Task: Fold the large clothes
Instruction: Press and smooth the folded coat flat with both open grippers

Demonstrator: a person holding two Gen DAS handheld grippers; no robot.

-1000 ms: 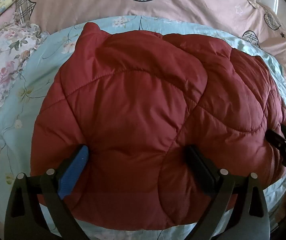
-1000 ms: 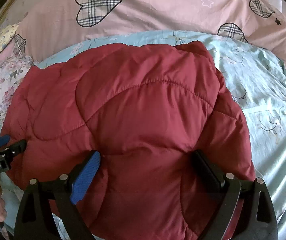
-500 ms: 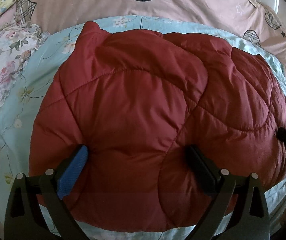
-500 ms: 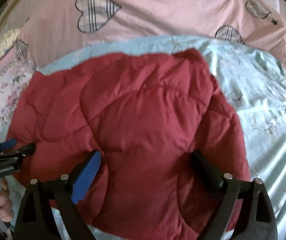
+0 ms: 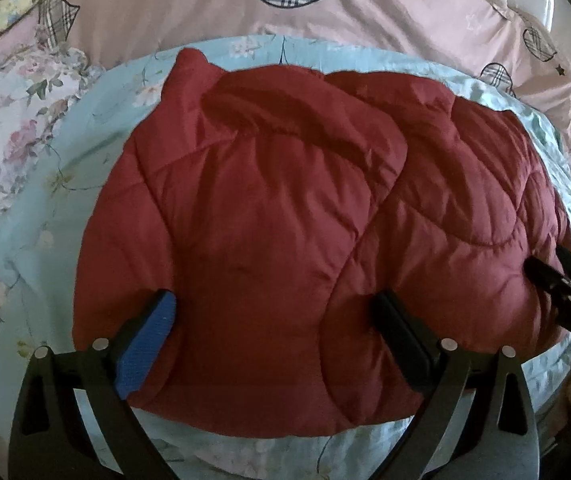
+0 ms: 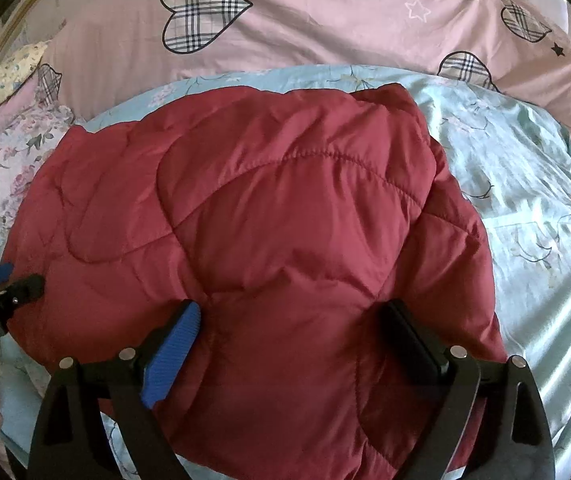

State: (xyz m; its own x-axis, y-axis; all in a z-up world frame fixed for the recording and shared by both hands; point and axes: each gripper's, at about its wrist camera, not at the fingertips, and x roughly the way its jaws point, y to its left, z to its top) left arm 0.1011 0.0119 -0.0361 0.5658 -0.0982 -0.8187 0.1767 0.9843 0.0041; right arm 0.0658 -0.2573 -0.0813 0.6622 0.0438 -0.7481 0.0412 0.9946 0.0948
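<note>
Both claws, left point(image 5: 273, 322) and right point(image 6: 293, 330), spread wide over the jacket point(image 5: 285, 220); pinch the near hem evenly; lift together.

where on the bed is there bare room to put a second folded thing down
Right of the red jacket the pale blue sheet lies bare up to the pink heart quilt. Left is narrower, bordered by floral bedding.

Left gripper point(image 5: 273, 320) black-framed with silver rivets, one blue ribbed pad, one black pad, right gripper point(image 6: 291, 326) matching, white lettering on its side
</note>
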